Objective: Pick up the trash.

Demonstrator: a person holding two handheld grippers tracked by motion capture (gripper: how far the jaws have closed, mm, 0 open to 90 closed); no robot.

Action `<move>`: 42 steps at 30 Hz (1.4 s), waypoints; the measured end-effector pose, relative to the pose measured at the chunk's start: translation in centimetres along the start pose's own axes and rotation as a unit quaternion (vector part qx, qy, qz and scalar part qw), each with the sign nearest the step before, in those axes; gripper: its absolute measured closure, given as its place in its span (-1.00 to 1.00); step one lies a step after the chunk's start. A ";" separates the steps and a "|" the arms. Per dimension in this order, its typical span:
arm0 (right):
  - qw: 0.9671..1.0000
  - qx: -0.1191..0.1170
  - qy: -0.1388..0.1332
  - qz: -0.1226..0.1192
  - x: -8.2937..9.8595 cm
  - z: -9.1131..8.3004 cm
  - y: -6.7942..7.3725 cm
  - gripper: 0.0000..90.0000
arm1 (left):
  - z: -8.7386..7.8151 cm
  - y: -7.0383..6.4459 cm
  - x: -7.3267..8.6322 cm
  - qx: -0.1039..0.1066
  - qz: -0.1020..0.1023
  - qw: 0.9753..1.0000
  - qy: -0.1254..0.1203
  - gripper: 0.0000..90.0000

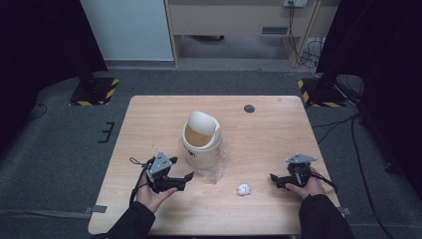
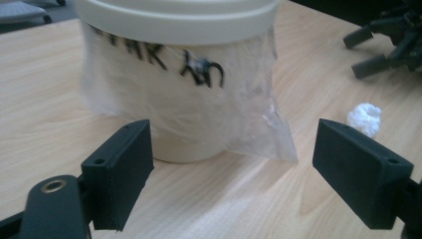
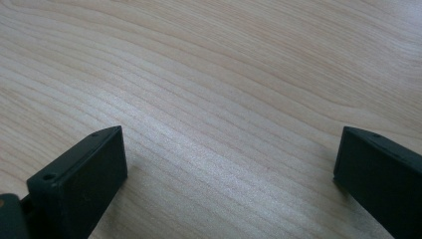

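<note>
Small cream bin (image 1: 201,144) with a swing lid stands upright near the middle of the wooden bench (image 1: 149,119), a clear plastic liner (image 2: 249,124) draped down its outer wall and pooling onto the wood on the side toward the person's right. Black lettering shows through the film in the left gripper view, too blurred to read. The bin looks light and stiff, probably hollow plastic; the liner is thin, slack and likely slippery, so a grip on film alone could slide or tear. The firmer hold, on this evidence, is across the rigid body below the lid rim, or at the rim itself.

A crumpled white paper ball (image 1: 243,189) lies on the bench in front and to the right of the bin, apart from it; it should crush easily and weigh almost nothing.

The left tongs (image 1: 182,168), held in the person's left hand, sit just beside the bin with jaws spread wide and empty, pointed at its base. The right tongs (image 1: 274,179) rest well to the right, beyond the paper ball, jaws likewise wide apart over bare wood, holding nothing.
</note>
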State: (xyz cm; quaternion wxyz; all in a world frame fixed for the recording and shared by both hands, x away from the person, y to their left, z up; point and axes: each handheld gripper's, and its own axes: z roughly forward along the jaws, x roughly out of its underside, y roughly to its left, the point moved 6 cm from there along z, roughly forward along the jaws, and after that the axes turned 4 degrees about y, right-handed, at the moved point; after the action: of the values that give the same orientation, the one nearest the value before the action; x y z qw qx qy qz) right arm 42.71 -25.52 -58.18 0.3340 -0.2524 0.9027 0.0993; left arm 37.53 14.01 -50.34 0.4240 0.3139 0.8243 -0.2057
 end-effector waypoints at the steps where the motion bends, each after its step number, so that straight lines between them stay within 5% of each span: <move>1: 1.000 0.000 0.000 0.000 0.0 0.0 0.0 -0.99 | 0.2 -0.3 0.1 0.002 0.001 1.000 0.004 -0.65; 20: 1.000 -0.001 0.000 -0.001 0.0 0.0 0.0 -0.99 | 3.2 -4.2 1.2 0.037 0.041 0.997 0.059 -0.64; 30: 1.000 0.000 0.000 -0.001 0.0 0.0 0.0 -0.99 | 5.2 -7.3 1.7 0.078 0.070 0.991 0.082 -0.60; 37: 1.000 0.000 0.000 -0.002 0.0 0.0 0.0 -0.99 | 6.3 -9.3 1.1 0.108 0.090 0.987 0.076 -0.54; 42: 1.000 0.000 0.000 -0.002 0.0 0.0 0.0 -0.99 | 6.8 -10.0 0.2 0.121 0.095 0.986 0.058 -0.53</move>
State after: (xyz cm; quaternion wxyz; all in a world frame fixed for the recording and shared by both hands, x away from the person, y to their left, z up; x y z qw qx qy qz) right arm 42.71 -25.52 -58.19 0.3342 -0.2540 0.9022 0.0992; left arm 34.39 2.77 -53.56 0.3522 0.4511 0.7828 -0.2443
